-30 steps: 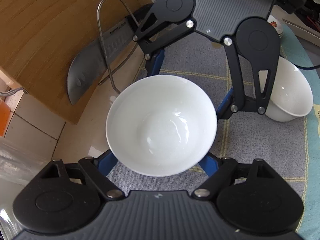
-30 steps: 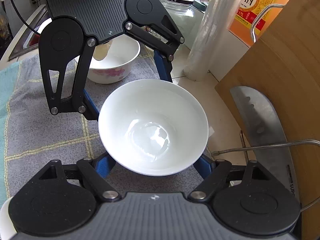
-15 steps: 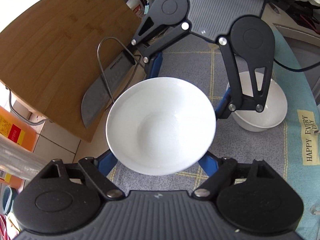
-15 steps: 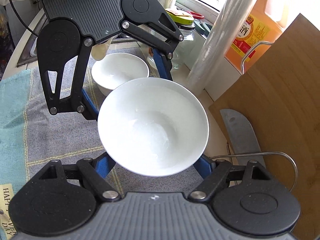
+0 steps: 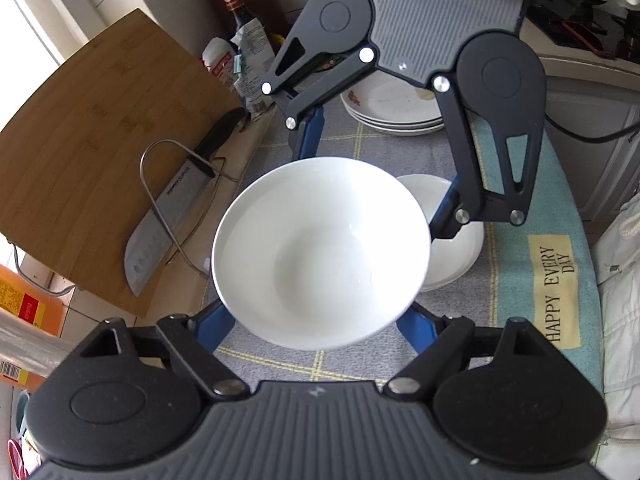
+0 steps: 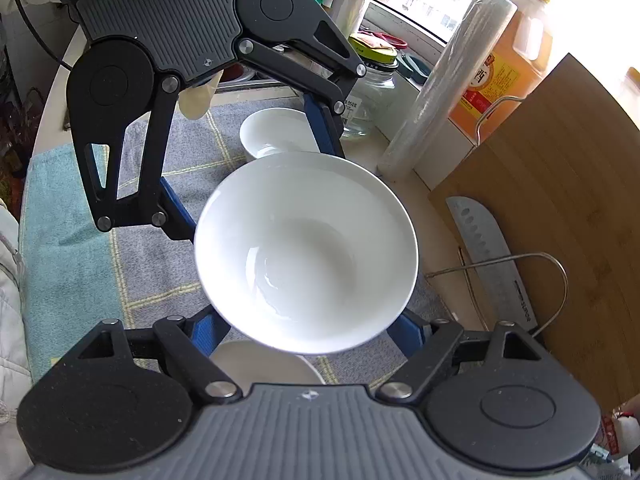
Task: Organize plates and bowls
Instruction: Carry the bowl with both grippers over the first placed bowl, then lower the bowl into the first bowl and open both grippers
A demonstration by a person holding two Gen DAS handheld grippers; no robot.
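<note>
Left wrist view: the large white bowl (image 5: 320, 252), empty, hangs above the grey cloth (image 5: 400, 152), clamped between left gripper (image 5: 316, 320) and right gripper (image 5: 376, 176). A smaller empty bowl (image 5: 452, 256) sits at three o'clock; stacked plates (image 5: 392, 108) at twelve.

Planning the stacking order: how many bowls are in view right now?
3. A lifted bowl in the middle; a second bowl on the cloth, partly behind it; a third bowl farther along, by the glass jar. More may be hidden.
</note>
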